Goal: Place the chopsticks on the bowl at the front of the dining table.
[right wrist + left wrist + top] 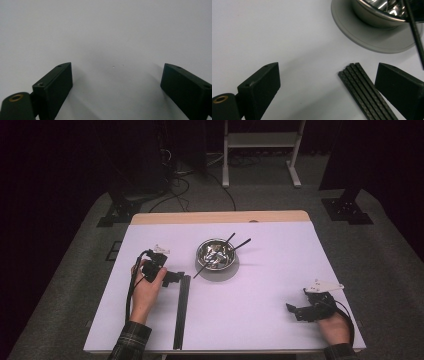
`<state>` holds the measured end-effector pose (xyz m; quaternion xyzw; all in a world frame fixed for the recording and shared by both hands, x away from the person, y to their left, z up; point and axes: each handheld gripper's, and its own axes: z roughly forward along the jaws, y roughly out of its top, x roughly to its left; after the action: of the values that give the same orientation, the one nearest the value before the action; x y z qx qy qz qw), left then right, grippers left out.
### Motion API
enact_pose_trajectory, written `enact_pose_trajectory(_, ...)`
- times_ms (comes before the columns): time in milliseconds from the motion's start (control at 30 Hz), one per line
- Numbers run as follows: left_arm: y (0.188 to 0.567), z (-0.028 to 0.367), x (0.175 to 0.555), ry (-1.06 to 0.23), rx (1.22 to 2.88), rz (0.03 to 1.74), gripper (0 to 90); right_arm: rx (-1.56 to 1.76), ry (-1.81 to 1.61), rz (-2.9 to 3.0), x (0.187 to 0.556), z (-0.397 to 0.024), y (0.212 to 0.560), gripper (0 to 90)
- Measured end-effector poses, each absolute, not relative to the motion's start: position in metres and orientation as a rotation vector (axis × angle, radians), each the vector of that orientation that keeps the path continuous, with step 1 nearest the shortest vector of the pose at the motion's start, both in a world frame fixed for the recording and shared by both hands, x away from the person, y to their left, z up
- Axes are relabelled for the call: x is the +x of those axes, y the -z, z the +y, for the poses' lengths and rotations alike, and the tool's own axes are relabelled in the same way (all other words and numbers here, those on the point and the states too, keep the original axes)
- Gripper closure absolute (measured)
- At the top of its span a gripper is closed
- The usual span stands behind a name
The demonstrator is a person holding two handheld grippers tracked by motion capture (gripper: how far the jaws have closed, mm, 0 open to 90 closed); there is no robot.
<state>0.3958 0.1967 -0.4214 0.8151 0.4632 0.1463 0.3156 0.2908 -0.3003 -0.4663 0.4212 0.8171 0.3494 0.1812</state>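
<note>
A shiny metal bowl [216, 254] stands on a grey round mat [220, 272] at the table's middle, with black sticks [239, 244] leaning in it. A bundle of black sticks [181, 310] lies on the white table, running toward the front edge. My left gripper [175, 276] is low at the bundle's far end. In the left gripper view, my left gripper [327, 82] is open, and the bundle's end [362, 92] lies between the jaws close to the right one, untouched. The bowl [374, 15] is just beyond. My right gripper [292, 311] rests at the front right, where my right gripper [116, 82] is open over bare table.
The white table top [270, 285] ends in a wooden strip [220, 217] at the back. One stick [415, 32] from the bowl slants down past my left gripper's right jaw. Stands and cables sit on the dark floor behind the table.
</note>
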Motion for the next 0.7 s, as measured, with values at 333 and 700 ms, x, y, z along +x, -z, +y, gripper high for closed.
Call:
enact_pose_trajectory(333, 0.436, 0.196, 0.403, -0.379, 2.171, 1.249, 5.2, 1.189, -0.986, 2.308, 0.291, -0.300, 0.466, 9.1)
enact_pose_trajectory(700, 0.446, 0.196, 0.407, -0.363, 2.193, 1.269, 5.2, 1.188, -0.985, 2.308, 0.291, -0.300, 0.466, 9.1)
